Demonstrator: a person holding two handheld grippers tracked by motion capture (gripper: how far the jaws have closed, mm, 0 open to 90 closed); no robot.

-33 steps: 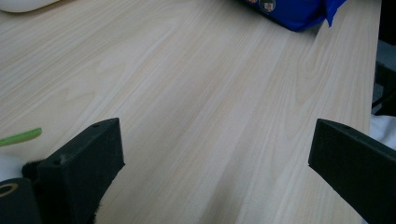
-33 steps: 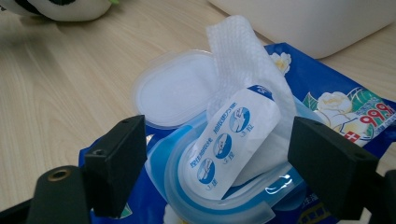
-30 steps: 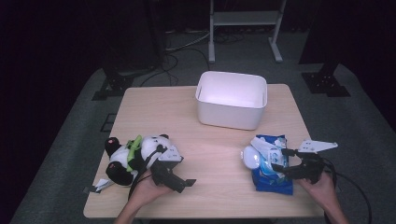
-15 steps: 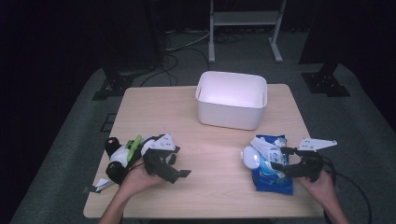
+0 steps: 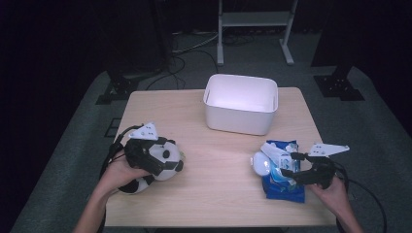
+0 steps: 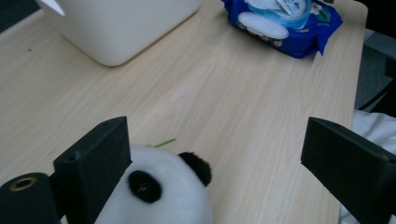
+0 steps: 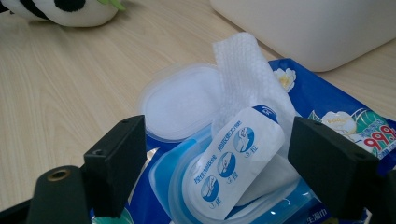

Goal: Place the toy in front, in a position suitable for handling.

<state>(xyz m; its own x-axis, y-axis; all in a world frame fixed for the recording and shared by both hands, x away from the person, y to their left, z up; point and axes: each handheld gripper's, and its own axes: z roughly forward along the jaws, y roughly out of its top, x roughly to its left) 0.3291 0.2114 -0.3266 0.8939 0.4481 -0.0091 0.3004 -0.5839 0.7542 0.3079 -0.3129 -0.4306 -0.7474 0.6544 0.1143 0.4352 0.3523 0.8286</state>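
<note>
Dark floor and stand legs surround a pale wooden table (image 5: 218,160), seen from above, on which the work concerns a plush panda (image 5: 163,160) at the lower left of the high view. It lies on its side partly under the left gripper (image 5: 167,167), its head toward frame centre and its black-and-white body running back toward the lower left, so its long axis lies roughly diagonal across that corner. In the left gripper view the panda's head (image 6: 154,191) sits low between the two black jaws, nearer the left one; the jaws stand wide and have just been closing a little, and no pad visibly presses the plush. A sound grasp probably calls for centring the head or body between the jaws before closing, and squeezing the soft filling firmly enough that it cannot slip during a lift. A white bin (image 5: 241,103) stands at upper centre, well apart from the toy. At lower right the right gripper (image 5: 286,170) hovers over a blue wet-wipe pack (image 5: 284,187) whose lid (image 7: 180,109) is flipped open with one wipe (image 7: 243,70) standing up; its jaws are spread on either side of the opening, gripping nothing.
</note>
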